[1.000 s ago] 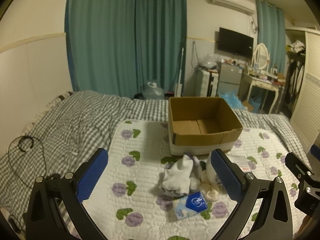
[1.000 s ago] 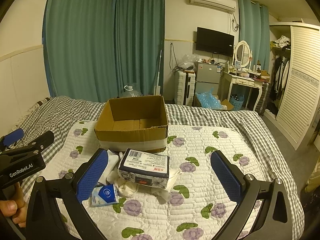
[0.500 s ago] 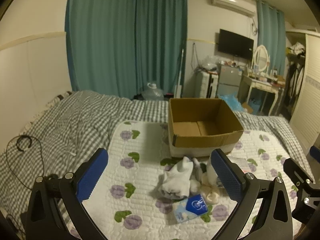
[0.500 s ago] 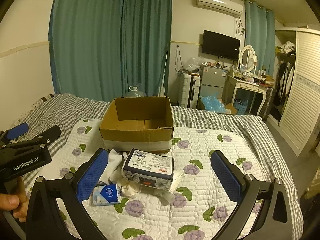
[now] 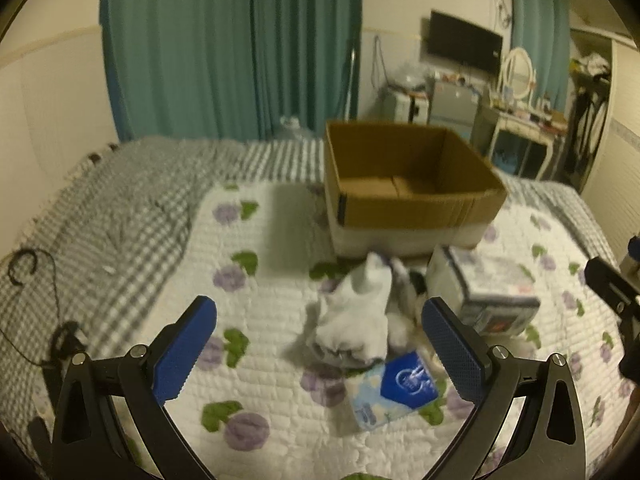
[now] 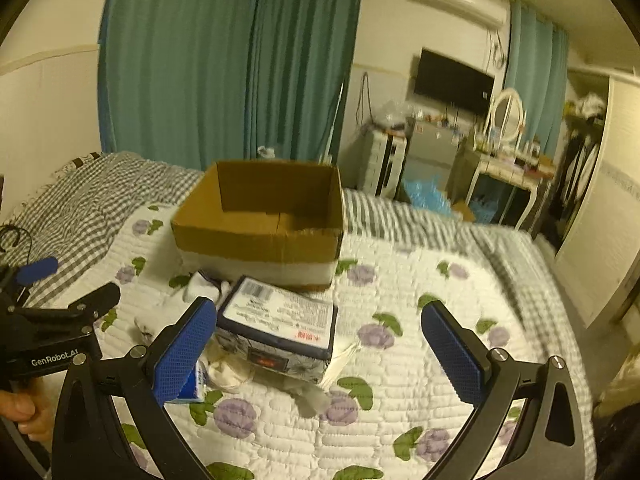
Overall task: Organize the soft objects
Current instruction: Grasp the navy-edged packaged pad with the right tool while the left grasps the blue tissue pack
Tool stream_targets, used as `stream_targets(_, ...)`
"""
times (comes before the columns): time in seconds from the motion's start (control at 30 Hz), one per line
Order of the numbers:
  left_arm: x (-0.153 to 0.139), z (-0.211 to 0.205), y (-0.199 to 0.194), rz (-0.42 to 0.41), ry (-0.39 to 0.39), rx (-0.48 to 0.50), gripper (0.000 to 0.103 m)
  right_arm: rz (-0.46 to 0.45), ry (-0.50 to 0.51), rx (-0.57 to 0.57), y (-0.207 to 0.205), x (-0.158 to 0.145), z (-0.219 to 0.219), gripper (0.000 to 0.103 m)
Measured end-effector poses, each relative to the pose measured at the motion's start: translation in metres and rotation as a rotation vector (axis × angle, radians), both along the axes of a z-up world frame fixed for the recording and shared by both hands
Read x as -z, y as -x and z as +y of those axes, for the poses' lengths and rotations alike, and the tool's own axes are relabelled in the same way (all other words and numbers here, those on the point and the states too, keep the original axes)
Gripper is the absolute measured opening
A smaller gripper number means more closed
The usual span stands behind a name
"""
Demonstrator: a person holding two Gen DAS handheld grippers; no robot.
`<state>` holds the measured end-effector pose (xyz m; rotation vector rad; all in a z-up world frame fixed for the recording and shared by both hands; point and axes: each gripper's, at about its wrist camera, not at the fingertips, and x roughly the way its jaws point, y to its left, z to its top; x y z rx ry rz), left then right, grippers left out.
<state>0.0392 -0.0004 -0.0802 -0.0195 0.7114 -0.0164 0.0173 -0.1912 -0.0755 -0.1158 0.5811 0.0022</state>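
— Brown cardboard: is that the box (image 5: 412, 184) on the bed (image 5: 120, 216)?

— Yes, open-topped, sitting on the white quilt (image 6: 420, 292) with purple flowers. Nothing shows inside it.

— And the soft things?

— Heaped on the quilt just in front of the box. White socks (image 5: 356, 320) lie crumpled in the middle, a blue tissue pack (image 5: 394, 388) touches their near edge, and a wrapped packet (image 6: 278, 326) with a barcode label rests on more white cloth beside them.

— What about the left gripper (image 5: 320, 354)?

— Spread wide, holding nothing, hovering over the socks and tissue pack.

— The right gripper (image 6: 320, 354)?

— Also wide open and empty, above the wrapped packet, whose left edge sits beside its left finger.
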Motion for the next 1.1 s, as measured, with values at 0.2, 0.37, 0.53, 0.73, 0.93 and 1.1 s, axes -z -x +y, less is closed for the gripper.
stream_targets(0.2,0.035,-0.015,-0.015,0.107,0.006,0.064,0.103,0.065,-0.035,0.000,-0.025,0.026,-0.011,0.103)
stream_targets(0.37,0.064,-0.043,-0.014,0.180,-0.052,0.168,0.103,0.102,-0.020,-0.041,-0.044,0.043,-0.002,0.103)
stream_targets(0.53,0.084,-0.050,-0.018,0.248,-0.058,0.204,0.103,0.151,-0.011,-0.053,-0.064,0.061,0.000,0.103)
stream_targets(0.73,0.099,-0.052,-0.016,0.291,-0.008,0.225,0.103,0.182,-0.038,-0.024,-0.080,0.076,-0.010,0.103)
stream_targets(0.93,0.106,-0.056,-0.013,0.313,0.011,0.247,0.103,0.245,-0.071,-0.021,-0.092,0.097,-0.015,0.103)
stream_targets(1.1,0.107,-0.062,-0.010,0.341,0.006,0.304,0.080,0.309,-0.157,-0.101,-0.092,0.117,-0.008,0.103)
